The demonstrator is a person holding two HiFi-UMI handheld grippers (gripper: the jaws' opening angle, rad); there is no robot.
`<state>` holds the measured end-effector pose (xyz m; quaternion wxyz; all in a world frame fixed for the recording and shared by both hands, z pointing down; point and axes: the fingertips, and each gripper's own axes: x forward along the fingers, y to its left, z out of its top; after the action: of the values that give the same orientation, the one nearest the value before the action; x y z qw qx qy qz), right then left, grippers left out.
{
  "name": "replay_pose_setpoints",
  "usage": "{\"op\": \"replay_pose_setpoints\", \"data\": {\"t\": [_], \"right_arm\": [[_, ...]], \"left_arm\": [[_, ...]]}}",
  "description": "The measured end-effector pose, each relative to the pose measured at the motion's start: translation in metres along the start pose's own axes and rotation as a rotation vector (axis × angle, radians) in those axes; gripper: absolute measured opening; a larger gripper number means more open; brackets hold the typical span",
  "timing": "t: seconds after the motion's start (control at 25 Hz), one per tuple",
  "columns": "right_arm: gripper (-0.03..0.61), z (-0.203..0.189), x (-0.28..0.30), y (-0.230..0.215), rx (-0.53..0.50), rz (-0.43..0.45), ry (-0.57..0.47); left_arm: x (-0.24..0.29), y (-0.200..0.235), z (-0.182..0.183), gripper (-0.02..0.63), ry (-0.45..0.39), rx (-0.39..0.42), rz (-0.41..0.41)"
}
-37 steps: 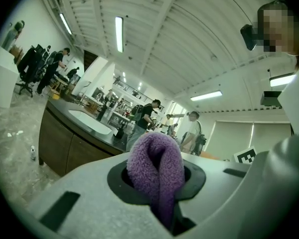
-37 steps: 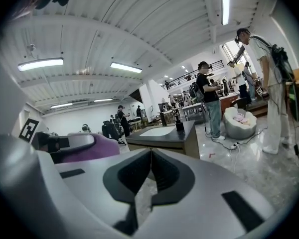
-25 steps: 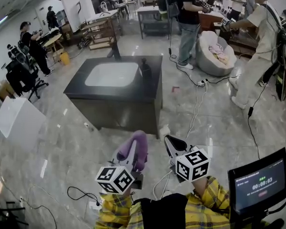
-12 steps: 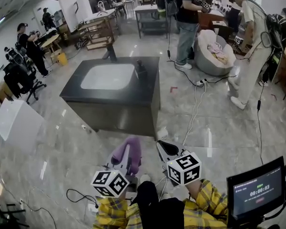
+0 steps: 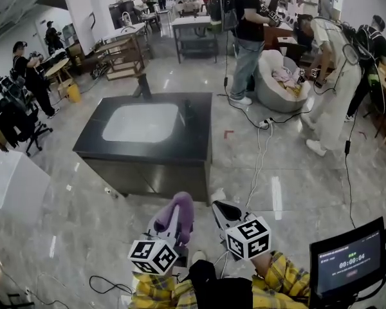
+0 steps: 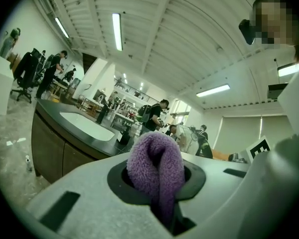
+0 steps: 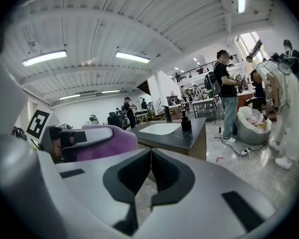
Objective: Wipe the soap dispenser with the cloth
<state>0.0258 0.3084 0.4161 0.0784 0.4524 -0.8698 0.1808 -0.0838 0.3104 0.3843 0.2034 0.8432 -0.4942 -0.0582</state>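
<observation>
Low in the head view, both grippers are held side by side close to the body, pointed roughly level toward the black counter point(image 5: 198, 148), with yellow plaid sleeves point(image 5: 284, 274) seen behind them. The left gripper point(image 5: 172, 225) is clamped on the purple cloth point(image 6: 157, 164), which is folded into a loop and bulges up and forward out of the jaws. The jaws of the right gripper point(image 7: 150, 169) are pressed together with nothing between them.

The soap dispenser point(image 5: 188, 112), a dark bottle, is stood upright on the counter, just beside the right edge of the white sink basin point(image 5: 140, 122), well apart from both grippers and the cloth. A stretch of glossy grey marbled floor point(image 5: 64, 198) is left between the grippers and the front of the counter.

White cables point(image 5: 261, 152) are trailed across the floor to the right of the counter. Beyond its far right corner a pale beanbag point(image 5: 275, 85) is seen, with several people standing around it. More people and work tables are found behind and to the left of the counter.
</observation>
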Motion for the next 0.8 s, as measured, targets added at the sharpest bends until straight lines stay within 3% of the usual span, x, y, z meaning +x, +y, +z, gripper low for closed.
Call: {"op": "replay_pose_setpoints", "data": {"t": [0.48, 0.64, 0.8], "right_arm": [[0.006, 0.019, 0.082, -0.006, -0.008, -0.021, 0.011], [0.006, 0.022, 0.105, -0.035, 0.001, -0.032, 0.01], [0.006, 0.038, 0.136, 0.004, 0.013, -0.042, 0.013]], "left_arm": [[0.055, 0.065, 0.02, 0.043, 0.04, -0.009, -0.039], [0.092, 0.073, 0.018, 0.043, 0.053, 0.006, -0.052], [0.078, 0.105, 0.047, 0.043, 0.067, 0.006, -0.077]]}}
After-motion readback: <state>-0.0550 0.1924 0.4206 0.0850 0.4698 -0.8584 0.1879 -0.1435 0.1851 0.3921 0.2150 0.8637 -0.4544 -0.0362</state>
